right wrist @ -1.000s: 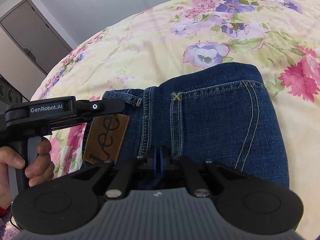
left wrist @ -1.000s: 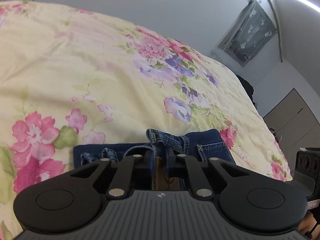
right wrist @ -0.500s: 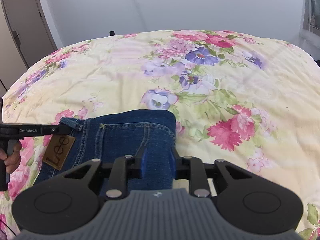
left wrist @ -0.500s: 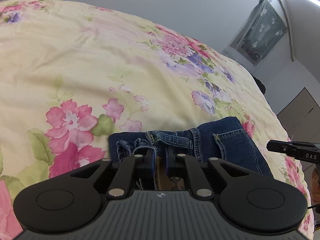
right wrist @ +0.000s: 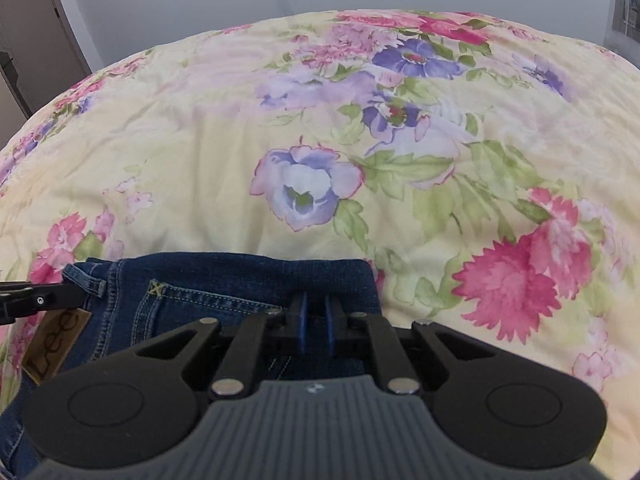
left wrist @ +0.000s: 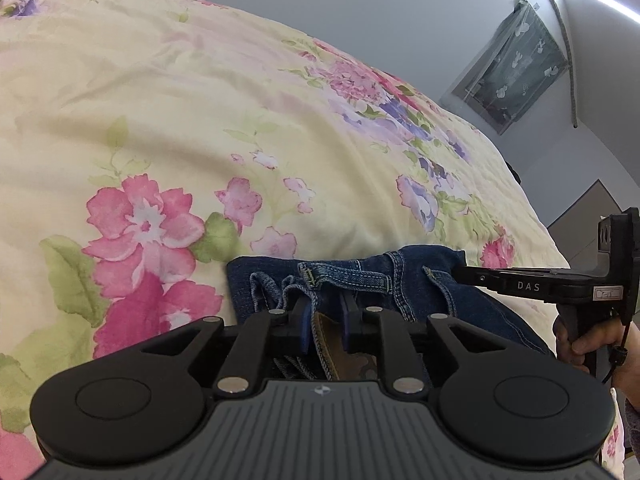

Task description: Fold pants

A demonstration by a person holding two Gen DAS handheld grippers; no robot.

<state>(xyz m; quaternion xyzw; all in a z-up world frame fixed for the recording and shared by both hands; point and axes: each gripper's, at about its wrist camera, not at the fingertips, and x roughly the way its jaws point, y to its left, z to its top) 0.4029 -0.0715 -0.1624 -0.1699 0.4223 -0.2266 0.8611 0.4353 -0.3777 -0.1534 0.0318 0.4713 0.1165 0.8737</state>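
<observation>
Jeans (right wrist: pixel 224 292) lying folded on flowered bed (right wrist: pixel 320 140); left gripper (left wrist: pixel 325 322) fingers just opening around waistband; right gripper (right wrist: pixel 314 320) fingers closing, nearly shut, over denim.

Dark blue jeans (right wrist: pixel 224 292) folded, flat on floral bedspread (right wrist: pixel 320 140), waistband bunched, tan leather patch up, near edge.

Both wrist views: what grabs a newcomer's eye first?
The floral bedspread fills both views, cream with big pink and purple blooms. At the near edge lie dark blue jeans with a tan Lee patch at the lower left of the right wrist view.
</observation>
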